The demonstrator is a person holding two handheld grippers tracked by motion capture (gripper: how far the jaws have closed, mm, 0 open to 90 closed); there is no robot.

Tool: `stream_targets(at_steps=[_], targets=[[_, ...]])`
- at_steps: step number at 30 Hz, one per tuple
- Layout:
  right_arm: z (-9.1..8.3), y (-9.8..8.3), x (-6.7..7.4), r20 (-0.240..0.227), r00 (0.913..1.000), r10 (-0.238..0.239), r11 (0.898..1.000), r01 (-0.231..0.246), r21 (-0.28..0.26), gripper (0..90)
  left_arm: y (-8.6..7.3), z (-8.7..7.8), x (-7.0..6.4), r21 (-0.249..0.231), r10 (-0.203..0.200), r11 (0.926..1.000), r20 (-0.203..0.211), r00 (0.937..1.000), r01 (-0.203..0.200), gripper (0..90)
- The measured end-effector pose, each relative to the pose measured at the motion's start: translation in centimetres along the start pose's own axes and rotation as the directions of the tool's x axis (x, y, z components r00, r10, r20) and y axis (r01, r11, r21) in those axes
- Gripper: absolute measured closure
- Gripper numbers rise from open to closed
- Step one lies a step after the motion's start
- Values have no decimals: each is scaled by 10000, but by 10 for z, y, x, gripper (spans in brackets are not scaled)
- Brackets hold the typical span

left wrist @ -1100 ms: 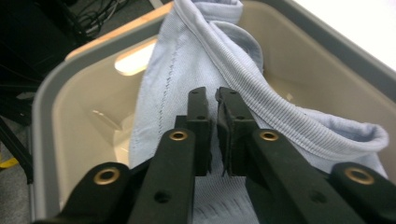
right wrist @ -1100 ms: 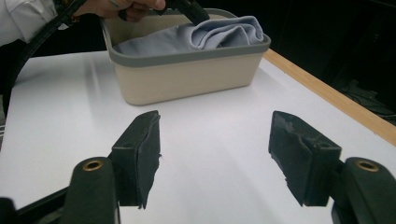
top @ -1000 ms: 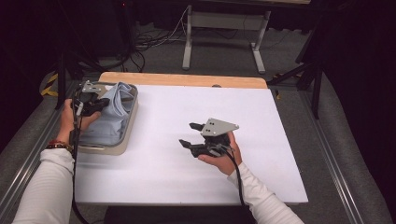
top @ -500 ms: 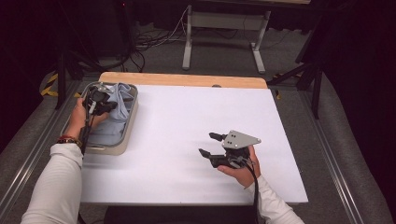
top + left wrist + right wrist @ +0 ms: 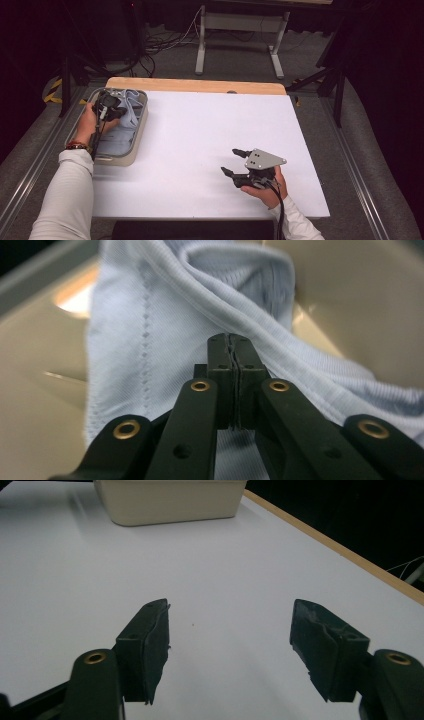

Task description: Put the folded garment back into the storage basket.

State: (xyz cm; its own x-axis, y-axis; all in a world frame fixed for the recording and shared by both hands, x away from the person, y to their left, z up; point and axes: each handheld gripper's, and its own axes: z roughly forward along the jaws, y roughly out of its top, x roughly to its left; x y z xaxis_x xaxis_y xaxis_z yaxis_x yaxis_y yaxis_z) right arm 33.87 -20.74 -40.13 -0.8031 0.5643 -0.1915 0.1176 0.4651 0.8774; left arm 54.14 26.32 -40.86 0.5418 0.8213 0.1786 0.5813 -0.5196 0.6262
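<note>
A light blue cloth point(image 5: 128, 114) lies bunched in a cream bin point(image 5: 126, 158) at the table's left edge. My left gripper point(image 5: 112, 103) is over the bin's far end, shut, with its tips point(image 5: 230, 340) against a raised fold of the cloth point(image 5: 150, 315). I cannot tell whether any fabric is pinched between the pads. My right gripper point(image 5: 231, 161) is low over the white table top near the front right, pointing left. It is open, with nothing between its jaws point(image 5: 227, 630).
The white table top point(image 5: 200, 130) has a wooden strip point(image 5: 195, 85) along its far edge. The bin's side point(image 5: 170, 500) stands far ahead in the right gripper view. Metal rails flank the table, and a stand and cables sit on the floor behind.
My right gripper has drawn back to the right and toward the near edge, still open. My left gripper has shifted a little and sunk into the bin, still shut.
</note>
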Motion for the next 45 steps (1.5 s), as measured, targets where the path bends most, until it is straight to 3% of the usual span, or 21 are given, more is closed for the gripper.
stream_targets(at_steps=[5,8,10,11,16,21,27,32,35,40,45], targets=[[-7,-4,-3,246,9996,109,9999,-109,37,319,-4,-13,7,-286,-252,9993,-67,9997,250,864],[-10,-5,-4,260,9995,181,9998,-181,-3,317,-7,-19,9,-191,-364,9992,-75,9993,362,875],[-15,-7,-5,445,9989,141,9999,-140,-38,314,-11,-28,10,-365,-529,9979,143,9985,534,890],[-16,-8,-6,427,9989,194,9998,-193,-41,314,-12,-30,10,-225,-461,9987,145,9988,464,893],[-25,-9,-7,612,9980,135,9997,-121,-231,313,-13,-22,1,344,-127,9993,-66,9999,129,896],[-32,-9,-8,666,9973,304,9981,-268,-547,313,-11,-8,-8,1028,-14,9947,371,9993,-24,897],[-33,-10,-10,712,9968,365,9977,-323,-594,311,-9,6,-12,1546,299,9873,508,9983,-375,896],[-32,-10,-8,636,9974,330,9981,-296,-537,309,-9,11,-7,1544,-97,9880,722,9973,-16,896],[-31,-10,-7,635,9976,261,9986,-230,-477,308,-8,13,-7,1652,-33,9862,655,9978,-76,895],[-30,-10,-6,656,9977,175,9989,-145,-453,307,-8,10,-7,1318,-66,9913,581,9983,-11,895],[-30,-11,-6,627,9979,159,9991,-135,-394,307,-8,-8,0,323,-39,9995,116,9999,35,893]])
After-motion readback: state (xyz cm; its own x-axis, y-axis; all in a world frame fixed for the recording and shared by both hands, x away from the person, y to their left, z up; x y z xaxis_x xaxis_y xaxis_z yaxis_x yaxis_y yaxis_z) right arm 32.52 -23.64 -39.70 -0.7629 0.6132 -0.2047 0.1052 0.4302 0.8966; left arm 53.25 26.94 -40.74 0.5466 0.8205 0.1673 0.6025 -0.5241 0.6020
